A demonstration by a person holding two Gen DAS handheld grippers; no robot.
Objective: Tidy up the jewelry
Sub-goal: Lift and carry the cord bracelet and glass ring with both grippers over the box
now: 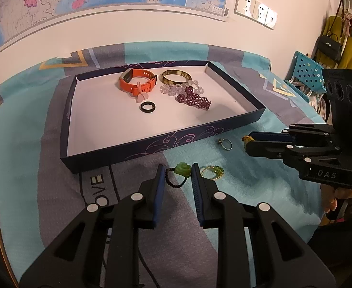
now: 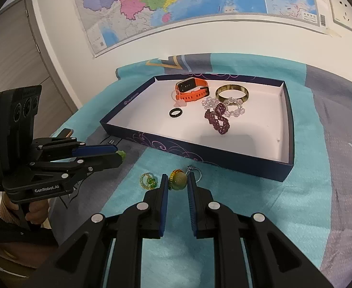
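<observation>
Insp: L gripper first, closest to lens. Jaws nearly together, pinching green rose ring across rose and black cord. Cord loop sags toward teal-grey cloth. Position: just outside tray, off its near wall.

Clerk: R gripper?

Insp: R gripper is also outside tray, off same near wall, further toward tray's right corner. Jaws close-set, both pads pressed on amber bead charm. Whether charm is clear of cloth: can't tell.

Clerk: Loose pcs outside tray?

Insp: Two. Silver ring lies on cloth just beyond R gripper's tip, betw. charm and tray wall. Green-gold bead ring lies on cloth betw. the two grippers, apart from tray.

Clerk: Inside tray?

Insp: Six pcs, all in far half.
- Orange watch sits near far wall.
- Pink flower charm touches its strap.
- Black ring lies alone, nearer tray centre.
- Horn-coloured bangle is beside watch.
- Clear bead bracelet touches bangle's near edge.
- Purple bead bracelet overlaps the clear one.

Clerk: Hands?

Insp: Right hand and left hand are each wrapped round a gripper handle, well short of tray.
</observation>
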